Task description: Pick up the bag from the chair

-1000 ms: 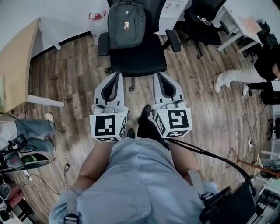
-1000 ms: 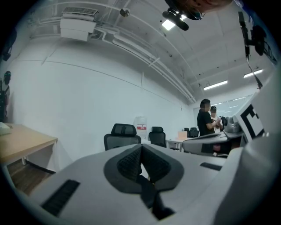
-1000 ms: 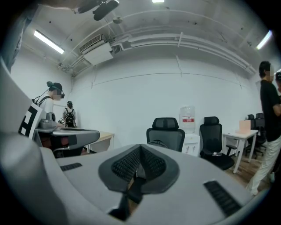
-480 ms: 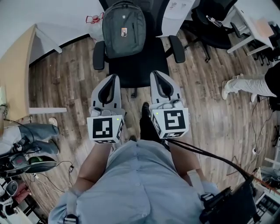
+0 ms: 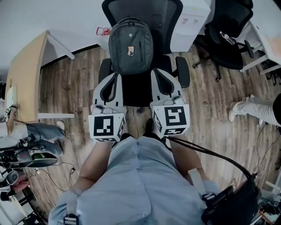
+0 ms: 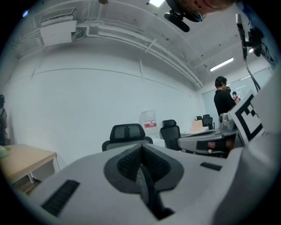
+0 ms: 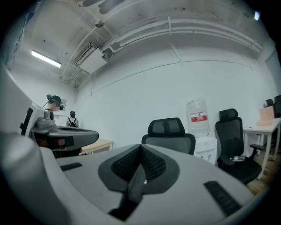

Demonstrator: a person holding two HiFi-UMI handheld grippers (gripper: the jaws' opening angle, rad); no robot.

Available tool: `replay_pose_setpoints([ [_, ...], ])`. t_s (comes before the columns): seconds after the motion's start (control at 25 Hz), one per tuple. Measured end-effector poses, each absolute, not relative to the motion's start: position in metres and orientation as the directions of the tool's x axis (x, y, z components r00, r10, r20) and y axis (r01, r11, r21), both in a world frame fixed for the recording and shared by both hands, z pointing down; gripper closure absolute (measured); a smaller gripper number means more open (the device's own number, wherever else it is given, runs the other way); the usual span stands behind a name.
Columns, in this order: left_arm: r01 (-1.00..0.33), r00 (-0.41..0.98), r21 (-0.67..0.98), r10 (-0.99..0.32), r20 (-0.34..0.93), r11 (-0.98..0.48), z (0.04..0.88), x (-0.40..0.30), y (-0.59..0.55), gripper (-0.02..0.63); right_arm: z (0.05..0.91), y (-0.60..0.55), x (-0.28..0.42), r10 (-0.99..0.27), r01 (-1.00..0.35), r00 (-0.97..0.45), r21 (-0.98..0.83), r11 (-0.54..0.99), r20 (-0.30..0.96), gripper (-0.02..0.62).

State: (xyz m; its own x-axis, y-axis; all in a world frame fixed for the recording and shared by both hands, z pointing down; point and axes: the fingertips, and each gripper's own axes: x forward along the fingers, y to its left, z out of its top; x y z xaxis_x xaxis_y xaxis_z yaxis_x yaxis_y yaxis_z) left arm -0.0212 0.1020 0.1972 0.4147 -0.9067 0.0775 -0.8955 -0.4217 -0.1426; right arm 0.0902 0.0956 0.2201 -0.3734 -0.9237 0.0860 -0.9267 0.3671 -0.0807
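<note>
Bag resting on chair shows only in the head view.

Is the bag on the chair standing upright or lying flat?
Upright: the bag stands on the chair and leans against its backrest.

The room is lit evenly from above by ceiling strip lights; only soft shadows are cast on the wooden floor. Lines are bent at the edges, corners are blacked out in both gripper views, and the left gripper and right gripper are blurred near the lens.
</note>
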Motion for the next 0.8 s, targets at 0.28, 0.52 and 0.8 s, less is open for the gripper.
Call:
replay_pose_setpoints([
  [0.28,-0.916,0.365,-0.161,-0.930,0.047,-0.368,0.191,-0.029,0.084,0.605,0.208,0.066,0.091,-0.915,-0.915,-0.401,-0.062,0.399,0.041,0.595],
  [0.52,-0.933,0.331,-0.134,-0.943,0.036,-0.333,0.196,-0.045,0.053,0.604,0.210,0.031,0.082,-0.910,-0.911,-0.412,-0.039,0.410,0.046,0.594],
  [0.8,-0.927,0.356,-0.099,-0.932,0.069,-0.361,0.216,-0.056,-0.011,0.604,0.225,-0.026,0.073,-0.920,-0.924,-0.381,-0.027,0.380,0.089,0.594],
])
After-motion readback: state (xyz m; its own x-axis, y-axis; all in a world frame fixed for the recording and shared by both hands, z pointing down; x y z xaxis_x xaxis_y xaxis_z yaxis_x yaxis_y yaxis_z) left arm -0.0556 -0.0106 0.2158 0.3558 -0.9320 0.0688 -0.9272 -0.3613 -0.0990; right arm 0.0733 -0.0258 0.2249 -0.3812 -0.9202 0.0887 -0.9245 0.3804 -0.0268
